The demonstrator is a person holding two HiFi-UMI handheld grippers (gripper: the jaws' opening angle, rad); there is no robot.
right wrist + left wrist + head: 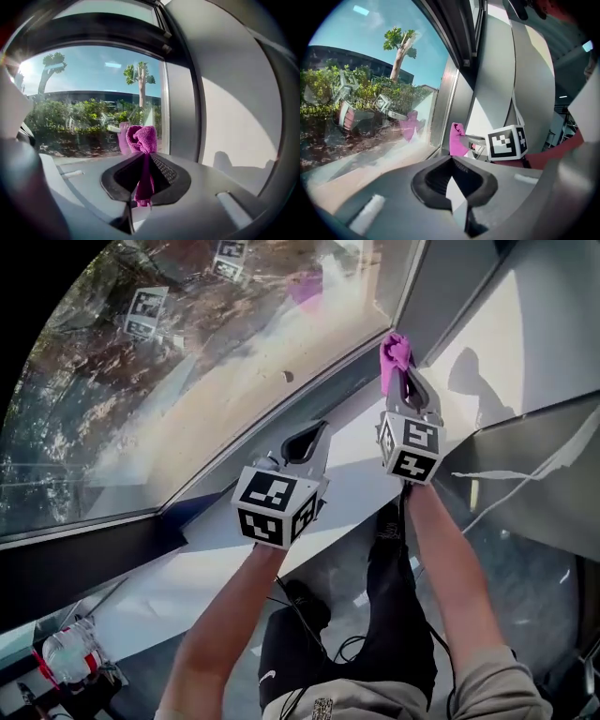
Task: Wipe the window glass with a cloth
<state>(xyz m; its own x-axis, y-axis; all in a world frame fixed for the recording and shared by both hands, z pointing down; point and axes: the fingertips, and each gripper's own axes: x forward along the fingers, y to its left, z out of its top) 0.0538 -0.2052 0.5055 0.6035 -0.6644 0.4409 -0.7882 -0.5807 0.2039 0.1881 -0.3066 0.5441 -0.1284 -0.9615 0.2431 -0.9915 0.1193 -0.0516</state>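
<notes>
Left gripper (306, 439) closed, empty. Right gripper (405, 381) clamps crumpled magenta microfibre cloth (395, 352) just beside corner of clear window glass (187, 371).

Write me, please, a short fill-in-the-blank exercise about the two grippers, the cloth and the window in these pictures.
1. The right gripper is ____ on the cloth.
2. The left gripper has its jaws together with ____ between them.
3. A faint ____ of the cloth shows in the window glass.

Missing words: shut; nothing; reflection.
</notes>
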